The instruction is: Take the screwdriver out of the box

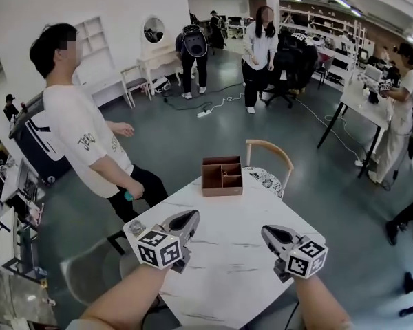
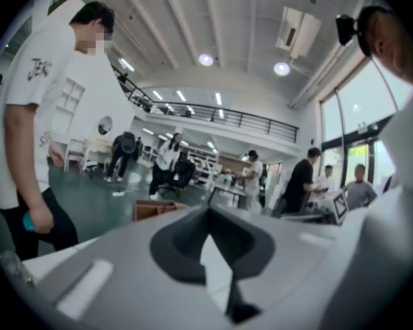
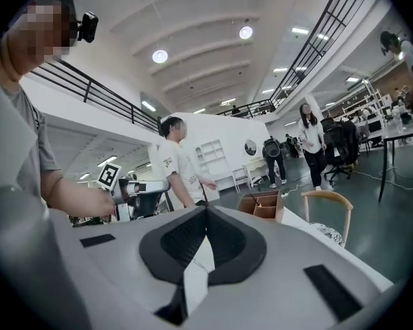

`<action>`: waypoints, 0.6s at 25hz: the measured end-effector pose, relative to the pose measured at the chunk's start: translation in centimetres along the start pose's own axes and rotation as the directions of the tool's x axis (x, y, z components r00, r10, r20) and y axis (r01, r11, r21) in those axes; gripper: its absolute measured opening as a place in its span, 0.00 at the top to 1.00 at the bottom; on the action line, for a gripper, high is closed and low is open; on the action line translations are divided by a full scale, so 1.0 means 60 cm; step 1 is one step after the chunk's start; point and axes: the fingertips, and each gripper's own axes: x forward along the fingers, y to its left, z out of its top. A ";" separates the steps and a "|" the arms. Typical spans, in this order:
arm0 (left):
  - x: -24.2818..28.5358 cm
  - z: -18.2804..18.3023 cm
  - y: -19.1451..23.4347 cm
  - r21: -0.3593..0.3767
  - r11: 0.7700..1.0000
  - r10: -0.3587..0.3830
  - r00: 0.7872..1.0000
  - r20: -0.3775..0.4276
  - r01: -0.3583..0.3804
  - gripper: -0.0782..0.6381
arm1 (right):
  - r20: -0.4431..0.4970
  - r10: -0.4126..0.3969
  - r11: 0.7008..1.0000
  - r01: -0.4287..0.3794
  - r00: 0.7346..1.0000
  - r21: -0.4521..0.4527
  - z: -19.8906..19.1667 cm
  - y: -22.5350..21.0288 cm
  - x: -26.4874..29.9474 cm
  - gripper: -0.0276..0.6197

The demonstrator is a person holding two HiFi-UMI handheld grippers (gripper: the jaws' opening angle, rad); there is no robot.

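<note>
The left gripper [image 1: 192, 216] at seven o'clock and the right gripper [image 1: 267, 232] at five hang clenched and empty over the table [image 1: 227, 267]. The box [image 1: 221, 176] sits at twelve on the far edge. I can't make out the screwdriver inside. A reach with the jaws closed could shove the box off.

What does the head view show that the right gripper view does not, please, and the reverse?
Only the head view shows the right gripper from outside, marker cube included. Only the right gripper view shows the ceiling lights, the balcony railing and that gripper's jaws shut together. Both show the box, the wooden chair and the left gripper.
</note>
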 end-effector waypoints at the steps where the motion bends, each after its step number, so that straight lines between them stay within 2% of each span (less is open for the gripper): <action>1: 0.014 -0.003 0.009 0.004 1.000 -0.002 1.000 -0.003 0.002 0.88 | -0.007 -0.008 1.000 0.008 1.000 -0.002 -0.001 -0.002 0.007 0.95; 8: 0.116 -0.040 0.064 0.035 0.999 0.030 0.999 -0.044 -0.029 0.88 | -0.043 -0.033 0.999 0.032 0.999 -0.027 -0.008 -0.025 0.064 0.95; 15: 0.217 -0.068 0.104 0.045 0.997 0.059 0.996 -0.062 -0.056 0.88 | -0.051 -0.044 0.999 0.042 0.998 -0.032 -0.015 -0.077 0.113 0.95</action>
